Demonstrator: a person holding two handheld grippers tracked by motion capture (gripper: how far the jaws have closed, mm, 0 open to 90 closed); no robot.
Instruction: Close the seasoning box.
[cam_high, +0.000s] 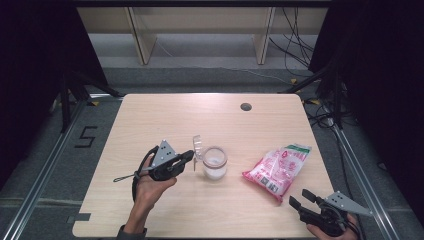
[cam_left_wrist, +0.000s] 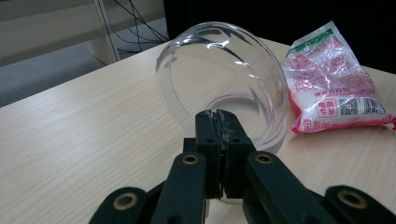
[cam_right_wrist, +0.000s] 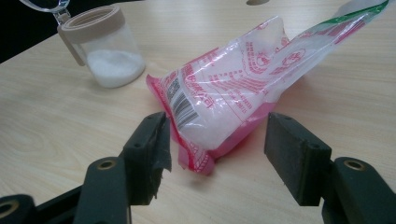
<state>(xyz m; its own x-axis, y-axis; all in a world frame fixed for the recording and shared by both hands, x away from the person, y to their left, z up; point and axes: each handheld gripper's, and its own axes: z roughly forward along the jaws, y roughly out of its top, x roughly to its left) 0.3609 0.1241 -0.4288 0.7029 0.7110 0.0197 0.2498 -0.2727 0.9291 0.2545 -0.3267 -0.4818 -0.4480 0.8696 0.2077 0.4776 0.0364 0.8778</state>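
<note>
- left gripper (cam_high: 189, 156) sits at the middle left of the wooden table (cam_high: 150, 120) in the high view, its jaws pressed together on the edge of the clear lid (cam_high: 198, 146) of the jar (cam_high: 215, 162).
- in the left gripper view the two black jaws meet at the near rim of the clear lid (cam_left_wrist: 224, 79), which stands up like a dome right ahead of them, hinged open.
- jar stands near the table's centre, just beside the left gripper's tips; it has a beige collar and a layer of white powder at the bottom.
- in the right gripper view the jar (cam_right_wrist: 105, 49) stands at the upper left, with the raised lid just above it.
- right gripper (cam_high: 302, 198) is at the near right edge of the table, jaws apart and gripping nothing.
- pink and white bag (cam_high: 278, 169) lies on the table right of the jar and well apart from it, just beyond the right gripper.
- in the right gripper view the near corner of the bag (cam_right_wrist: 233, 102) lies ahead of the spread jaws, roughly in line with the gap; the pads do not press on it.
</note>
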